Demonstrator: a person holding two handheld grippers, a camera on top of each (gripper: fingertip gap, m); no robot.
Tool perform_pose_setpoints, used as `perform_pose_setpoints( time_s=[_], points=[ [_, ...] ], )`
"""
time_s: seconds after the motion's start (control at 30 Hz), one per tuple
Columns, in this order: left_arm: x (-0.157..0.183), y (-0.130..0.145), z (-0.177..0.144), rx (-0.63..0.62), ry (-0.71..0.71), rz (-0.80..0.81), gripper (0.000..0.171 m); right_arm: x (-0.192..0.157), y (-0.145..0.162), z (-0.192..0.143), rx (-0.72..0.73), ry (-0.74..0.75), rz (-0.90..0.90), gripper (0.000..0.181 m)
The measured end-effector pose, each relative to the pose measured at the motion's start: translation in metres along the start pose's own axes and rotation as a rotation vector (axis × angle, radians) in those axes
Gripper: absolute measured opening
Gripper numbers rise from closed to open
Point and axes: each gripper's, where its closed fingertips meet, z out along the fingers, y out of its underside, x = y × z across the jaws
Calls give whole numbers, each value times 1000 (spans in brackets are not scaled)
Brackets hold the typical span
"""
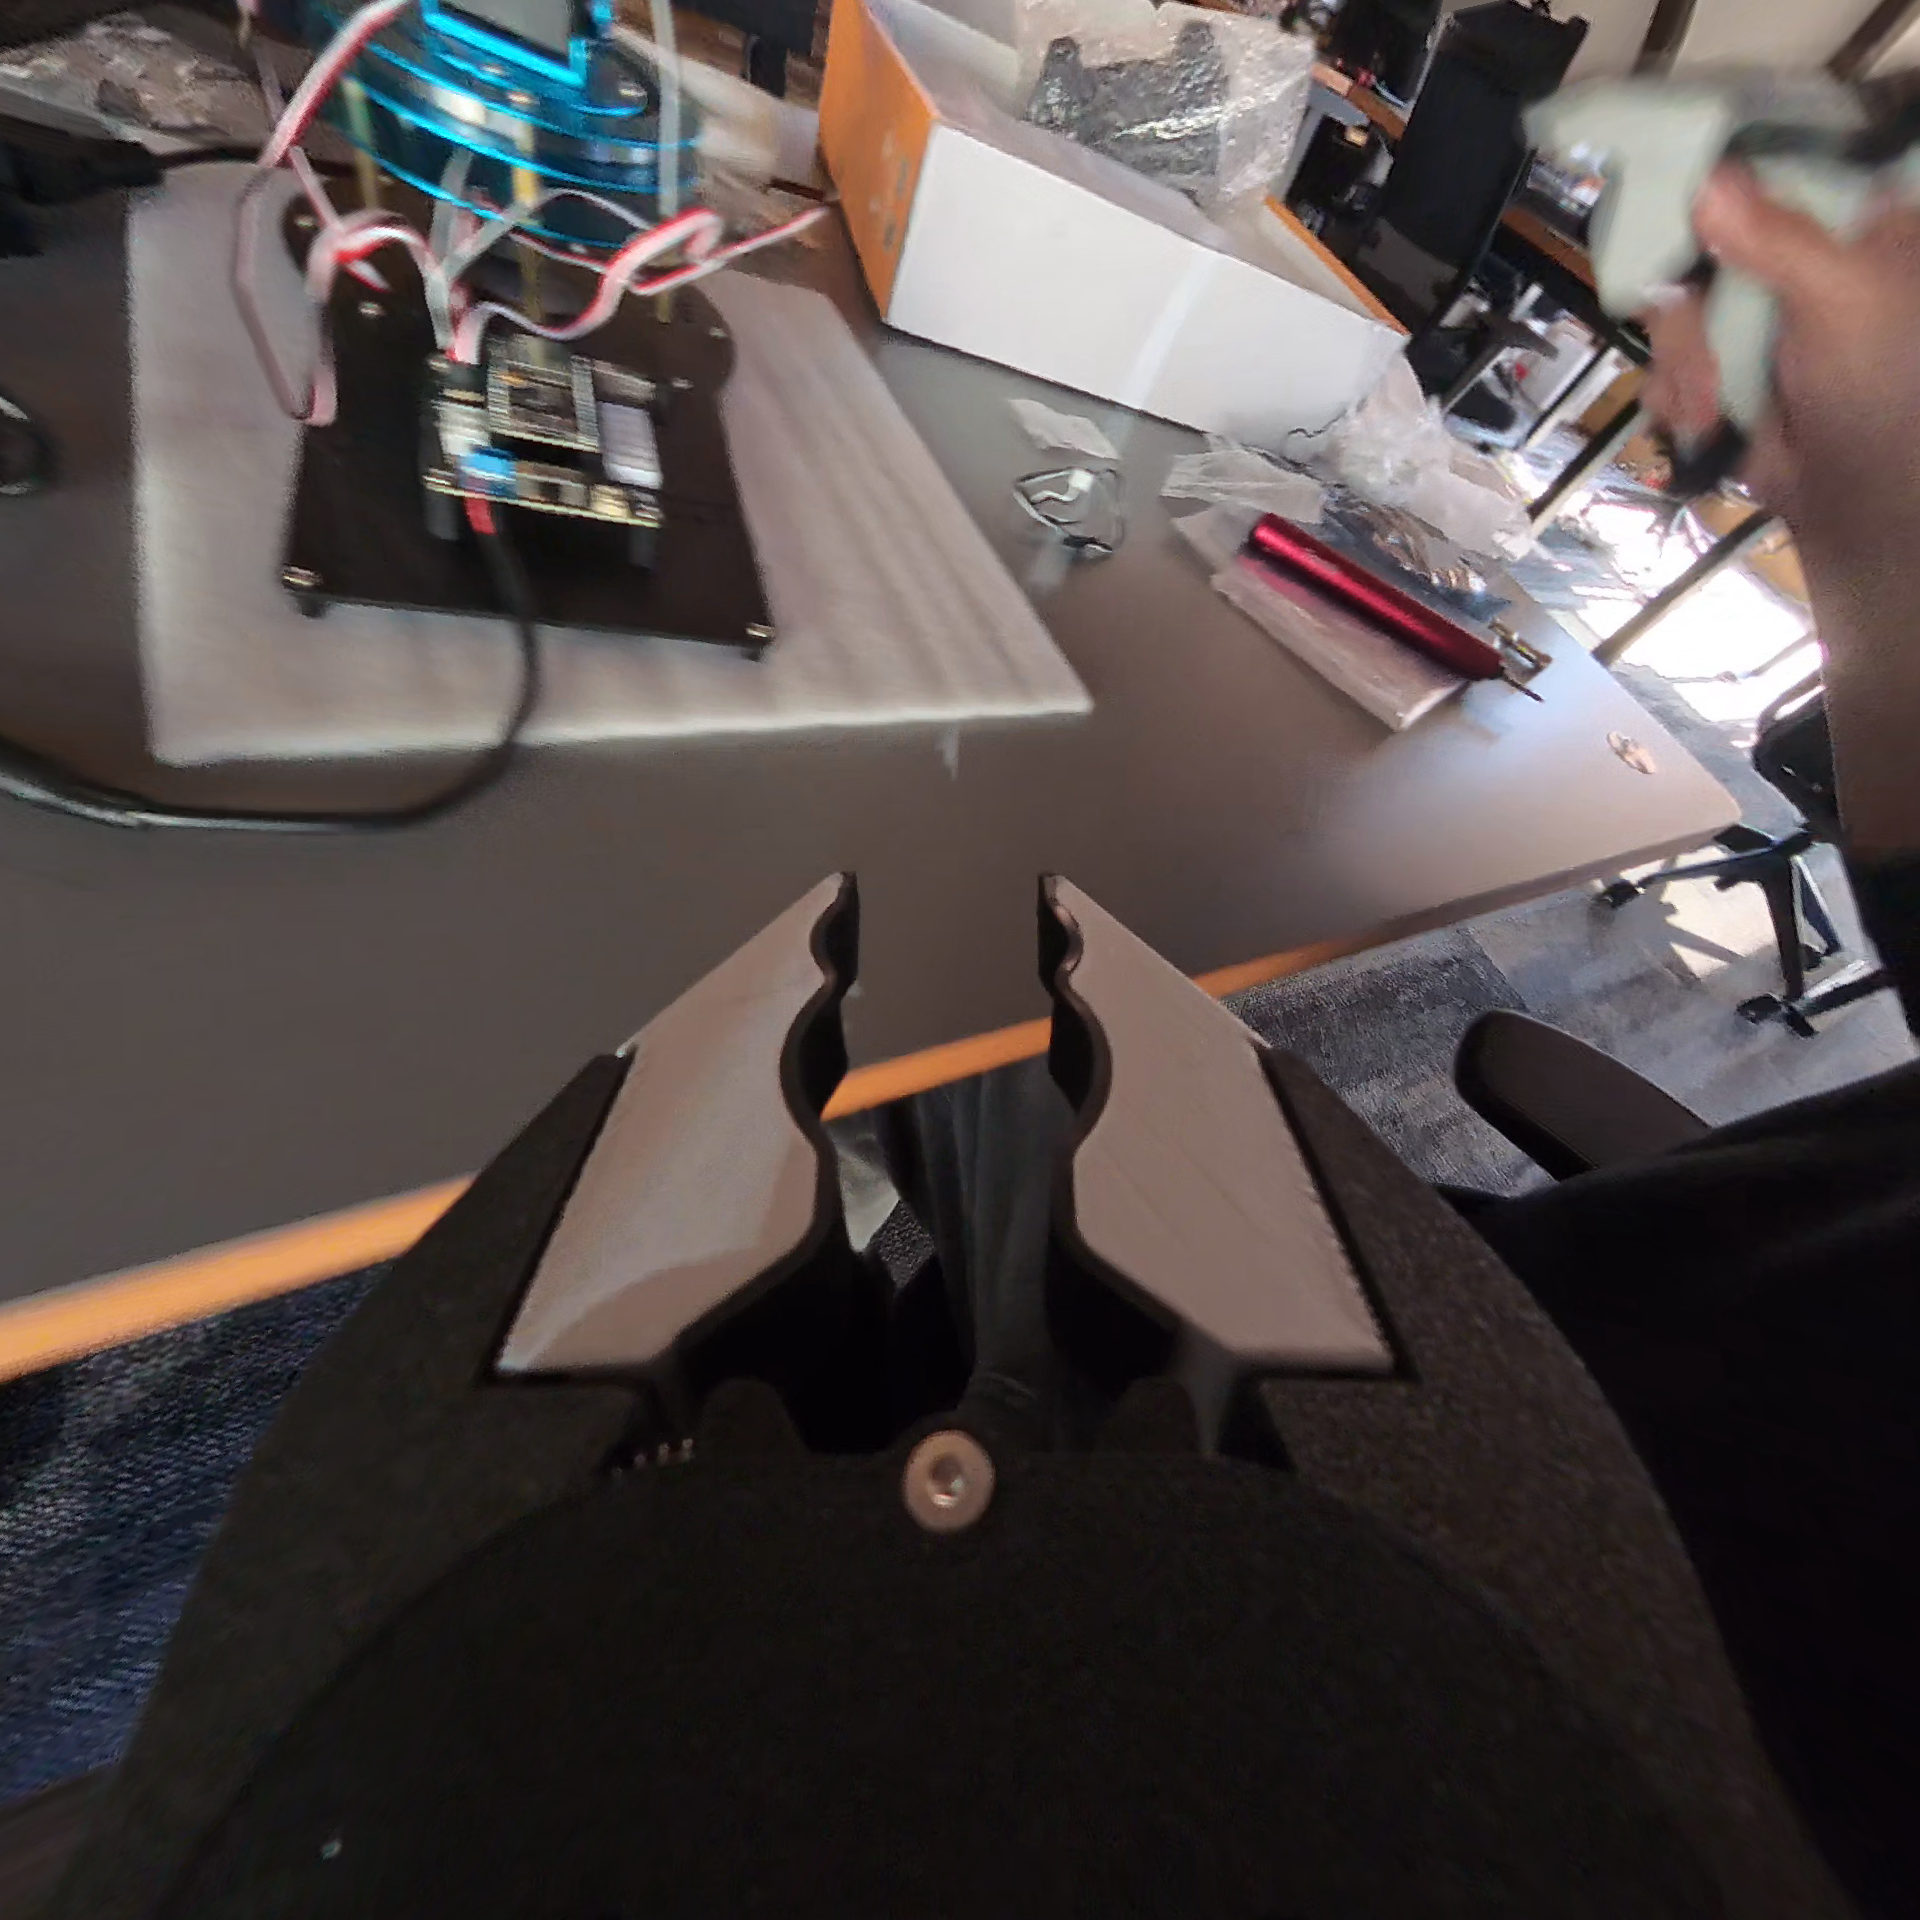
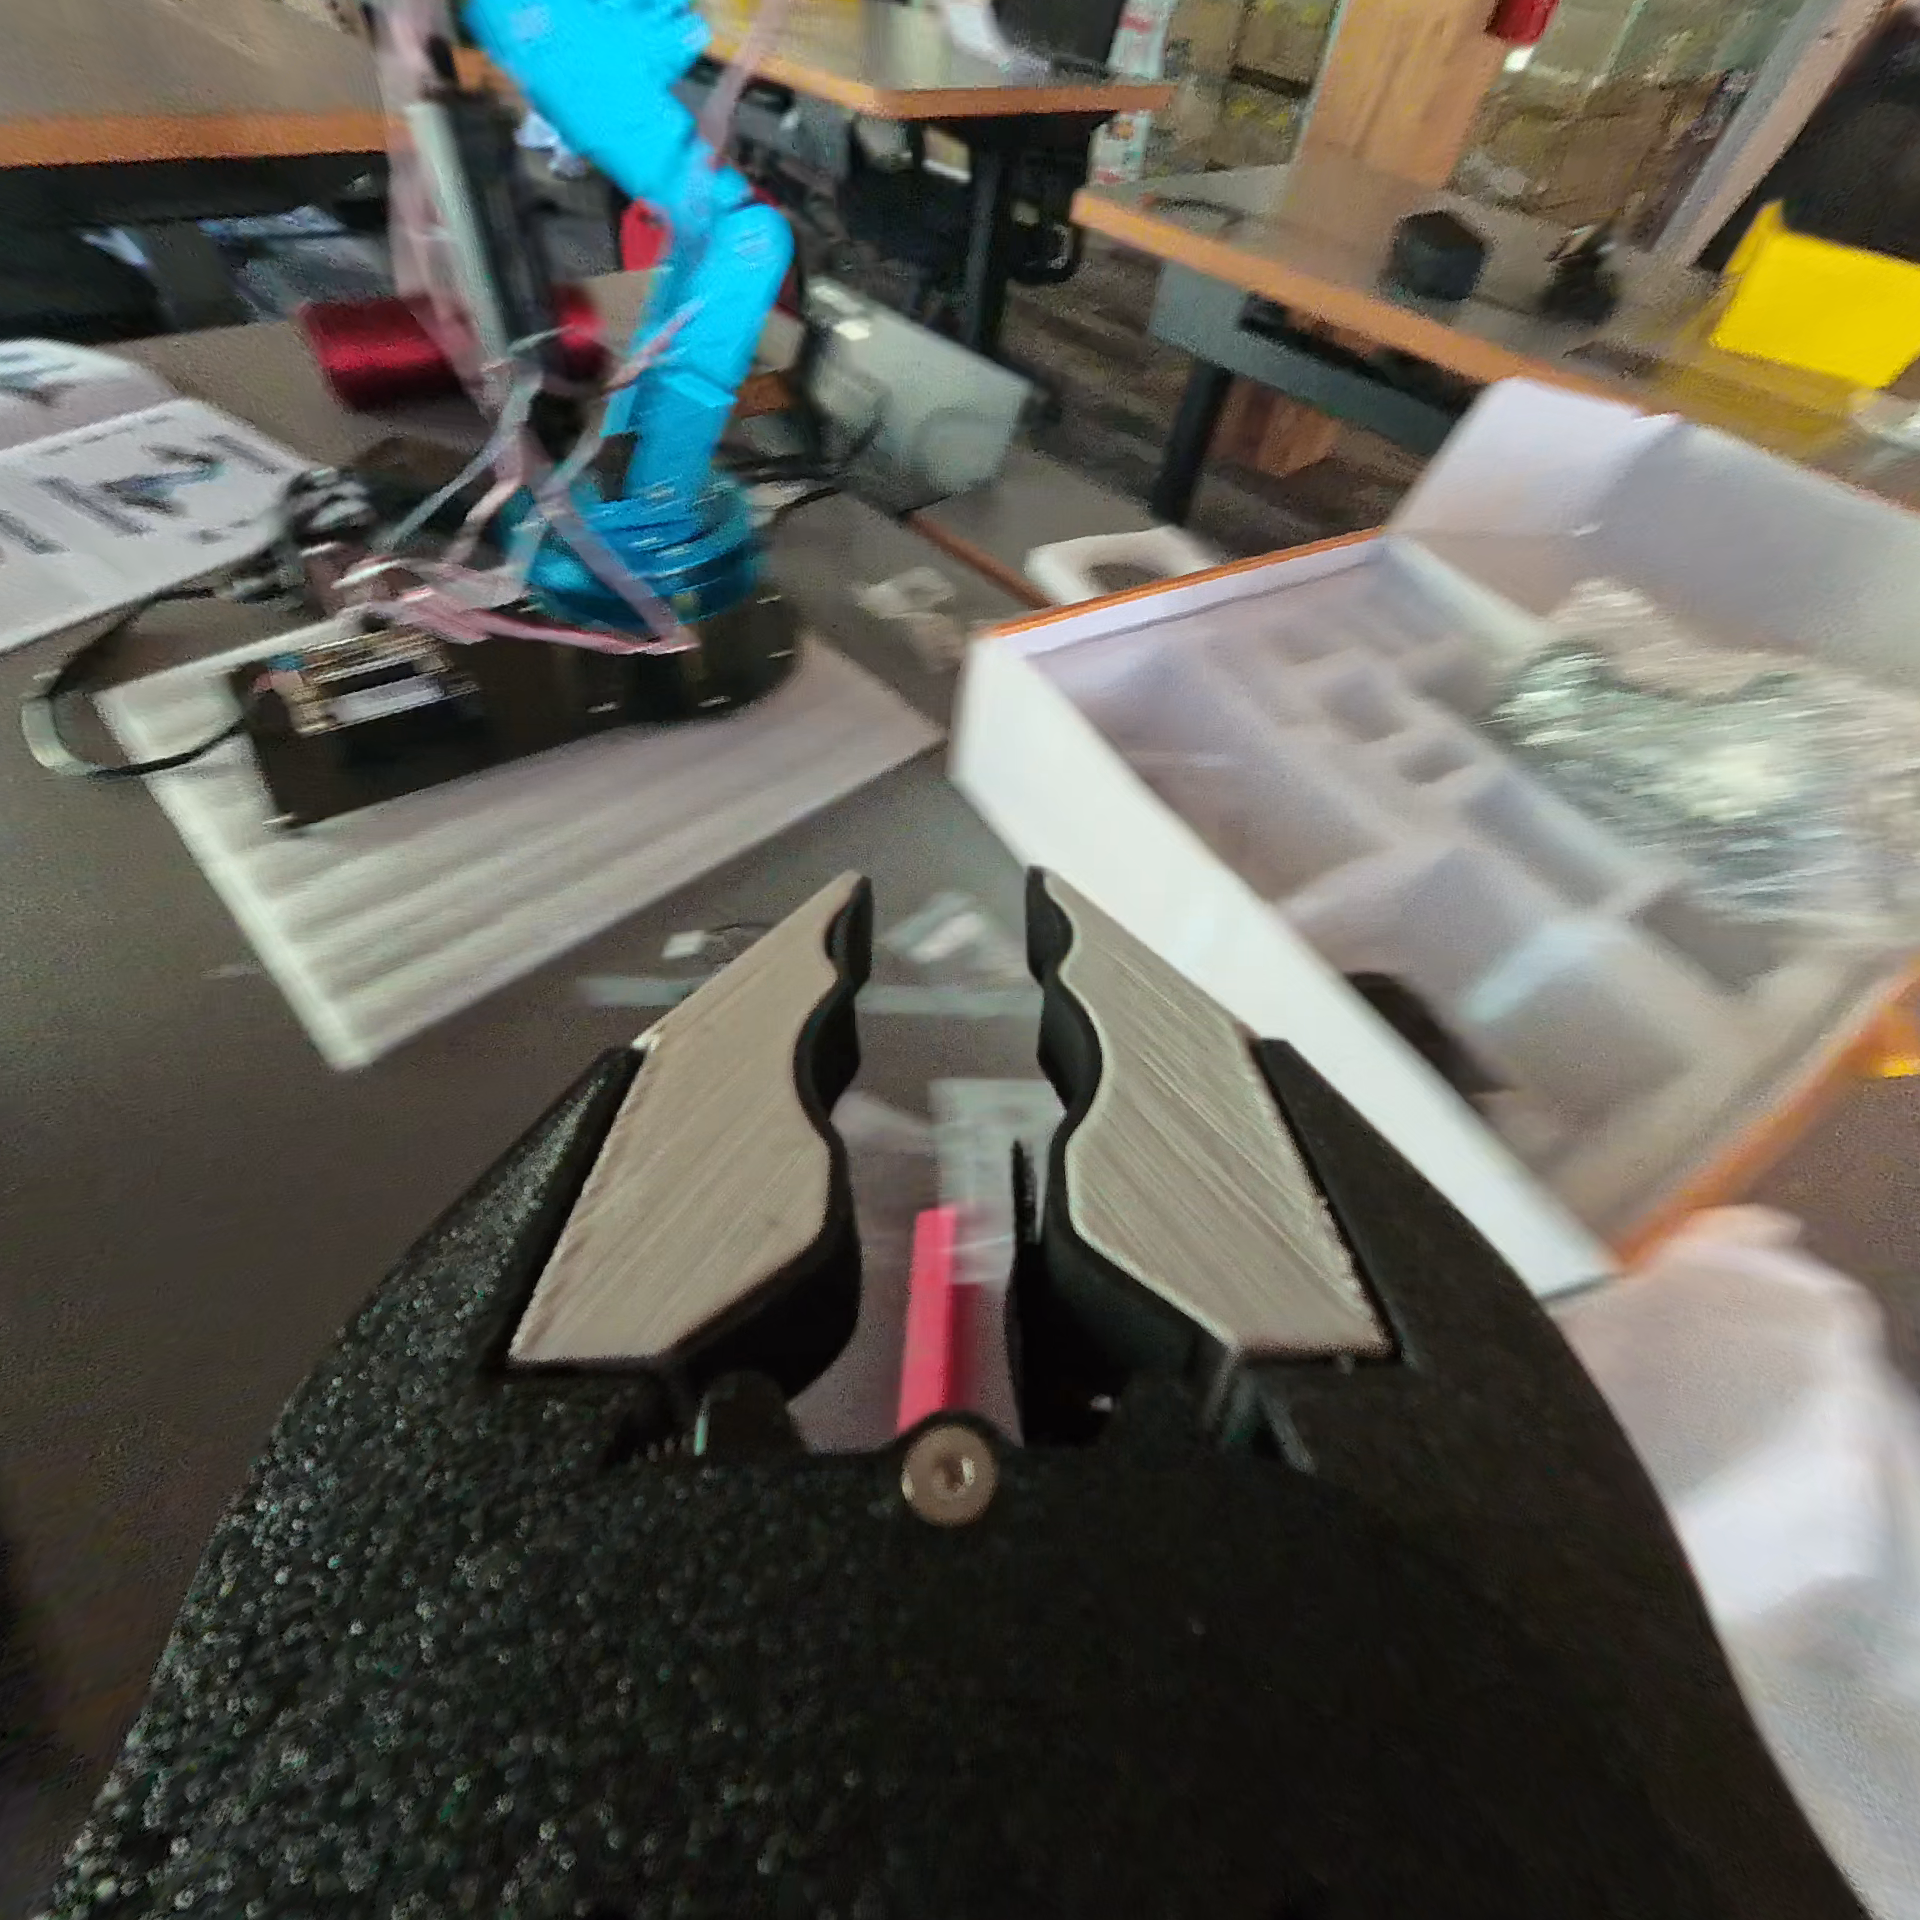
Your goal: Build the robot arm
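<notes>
Left claw (image 1: 948,894) hangs over the near edge of the grey table (image 1: 416,987), jaws parted, nothing between them — released and well back from everything. Ahead of it sits a white foam pad (image 1: 883,540) carrying a black base plate (image 1: 644,561) with a bare circuit board (image 1: 540,447) and a small blue robot arm (image 2: 675,343) trailing loose red-and-white wires (image 1: 644,260). That assembly looks light but fragile: thin wires, exposed board; the safest place to take hold would be the plate's edge or the foam beneath, never the wiring.

Right claw (image 2: 945,899) is released too, jaws apart with nothing gripped, hovering above the table. Just under it lies a red cylindrical tool (image 1: 1361,597) on a clear-bagged booklet — smooth metal by the look, stiff, probably slippery, and likely to roll; mid-barrel seems the surest grip. Beside the right claw sits an open white box (image 2: 1143,831) with an orange side, foam compartments and bubble wrap (image 1: 1164,94) inside. The right-hand view is badly blurred, so fine detail there is uncertain.
</notes>
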Motion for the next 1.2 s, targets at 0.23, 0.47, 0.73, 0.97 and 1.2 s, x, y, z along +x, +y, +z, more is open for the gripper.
perform_pose_setpoints(
  time_s=[0.23,0.47,0.73,0.97,1.2],
  points=[
    [68,8,0,34,-28,-7,33,294,30,93,-218,147,258,55],
    [107,5,8,40,-64,26,33,288,36,154,-266,-55,264,0],
    [122,-19,32,33,109,101,36,247,-76,136,-334,-73,25,0],
    [109,-53,96,3,351,96,59,90,-165,69,-226,-364,-66,0],
    [67,-33,111,-48,359,50,75,-90,-143,23,-238,-680,-119,0]
  ],
)
